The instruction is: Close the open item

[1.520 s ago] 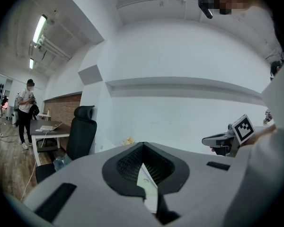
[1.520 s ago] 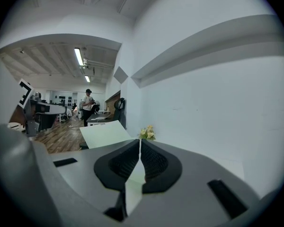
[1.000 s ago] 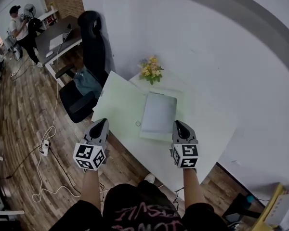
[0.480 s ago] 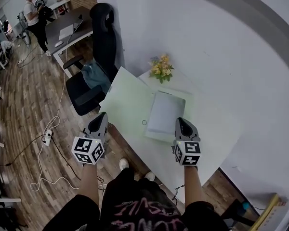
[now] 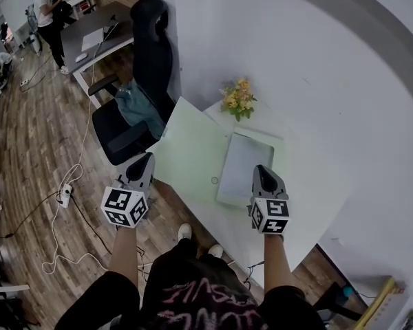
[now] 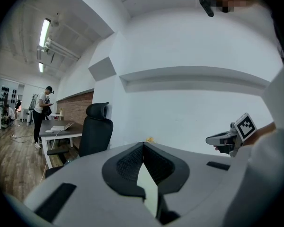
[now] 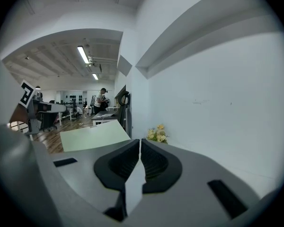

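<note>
Left gripper (image 5: 146, 159) and right gripper (image 5: 261, 170) both have their jaws pressed together, with nothing between them. They hang at the near side of the white bench (image 5: 310, 188). The left one sits by the near left corner, at the edge of a pale green sheet (image 5: 189, 146). The right one sits just beside the near right corner of a flat grey item (image 5: 244, 163).

That grey item looks like the thing to close, perhaps a laptop or a folder. It lies on the bench between the sheet and the bare white top, with a bunch of flowers (image 5: 238, 98) beyond it by the wall. From above it reads as one flat slab, and where its hinge runs cannot be told.

The step in hand is the approach. It would go best by finding the free edge first, then bringing the shut right gripper to push it over gently. The left gripper could steady the base so the item does not slide towards the flowers.
</note>
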Action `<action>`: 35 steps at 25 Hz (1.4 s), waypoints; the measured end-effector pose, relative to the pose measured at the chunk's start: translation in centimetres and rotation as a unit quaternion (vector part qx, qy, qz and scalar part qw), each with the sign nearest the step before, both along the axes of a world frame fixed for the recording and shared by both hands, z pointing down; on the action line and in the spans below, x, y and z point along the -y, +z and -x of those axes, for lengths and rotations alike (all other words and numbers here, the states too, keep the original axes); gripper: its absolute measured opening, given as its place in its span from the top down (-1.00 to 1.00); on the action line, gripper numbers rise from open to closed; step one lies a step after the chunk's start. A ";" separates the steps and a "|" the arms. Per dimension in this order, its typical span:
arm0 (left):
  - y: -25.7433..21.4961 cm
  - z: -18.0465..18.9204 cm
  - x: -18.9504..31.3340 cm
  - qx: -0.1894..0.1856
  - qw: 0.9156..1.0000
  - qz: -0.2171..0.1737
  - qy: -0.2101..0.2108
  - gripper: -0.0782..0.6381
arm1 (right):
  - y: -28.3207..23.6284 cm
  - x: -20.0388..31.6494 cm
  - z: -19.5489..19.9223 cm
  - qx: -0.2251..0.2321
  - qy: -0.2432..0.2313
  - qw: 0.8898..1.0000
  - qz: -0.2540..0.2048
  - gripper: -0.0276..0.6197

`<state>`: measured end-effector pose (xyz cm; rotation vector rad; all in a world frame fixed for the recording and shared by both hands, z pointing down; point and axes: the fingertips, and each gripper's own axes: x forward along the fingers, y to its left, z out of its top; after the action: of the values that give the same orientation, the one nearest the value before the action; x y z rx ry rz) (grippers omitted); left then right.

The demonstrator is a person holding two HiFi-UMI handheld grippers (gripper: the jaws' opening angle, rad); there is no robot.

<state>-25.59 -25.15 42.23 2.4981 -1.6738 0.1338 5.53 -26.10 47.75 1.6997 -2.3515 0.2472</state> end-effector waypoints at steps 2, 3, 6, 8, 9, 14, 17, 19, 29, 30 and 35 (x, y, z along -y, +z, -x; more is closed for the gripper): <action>0.4 0.8 0.9 0.004 1.000 0.004 0.005 0.74 | 0.3 0.5 0.6 -0.004 0.001 1.000 0.003 0.83; 0.7 1.2 1.3 0.006 1.000 0.008 0.006 0.74 | 0.4 0.8 1.0 -0.008 0.001 1.000 0.005 0.83; 1.9 2.5 2.5 0.009 1.000 0.021 0.010 0.74 | 1.3 1.6 2.2 -0.016 0.001 1.000 0.014 0.83; 2.8 3.2 3.4 0.014 0.999 0.029 0.014 0.74 | 1.8 2.2 2.9 -0.017 0.001 1.000 0.018 0.83; 3.2 3.5 3.7 0.017 0.999 0.033 0.016 0.74 | 2.0 2.4 3.2 -0.019 0.000 1.000 0.019 0.83; 5.1 5.0 5.2 0.024 0.998 0.055 0.026 0.65 | 2.7 3.1 4.1 -0.028 0.006 0.999 0.030 0.83; 7.0 5.4 6.0 0.041 0.996 0.074 0.035 0.65 | 3.6 3.3 4.0 -0.031 0.013 0.999 0.039 0.83; 8.1 5.4 6.4 0.054 0.994 0.086 0.046 0.65 | 4.1 3.3 3.7 -0.032 0.020 0.998 0.045 0.83; 12.0 4.4 8.2 0.063 0.987 0.120 0.088 0.65 | 5.7 3.5 2.6 -0.037 0.051 0.996 0.062 0.83; 12.3 4.0 8.3 0.068 0.986 0.120 0.095 0.65 | 5.8 3.5 2.5 -0.037 0.054 0.996 0.063 0.83; 13.1 1.9 8.6 0.103 0.979 0.109 0.141 0.65 | 6.1 3.4 2.0 -0.038 0.070 0.995 0.067 0.83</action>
<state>-27.47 -33.71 55.36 2.6057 -1.2719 0.5883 3.51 -29.48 53.84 1.7779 -2.1150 0.3485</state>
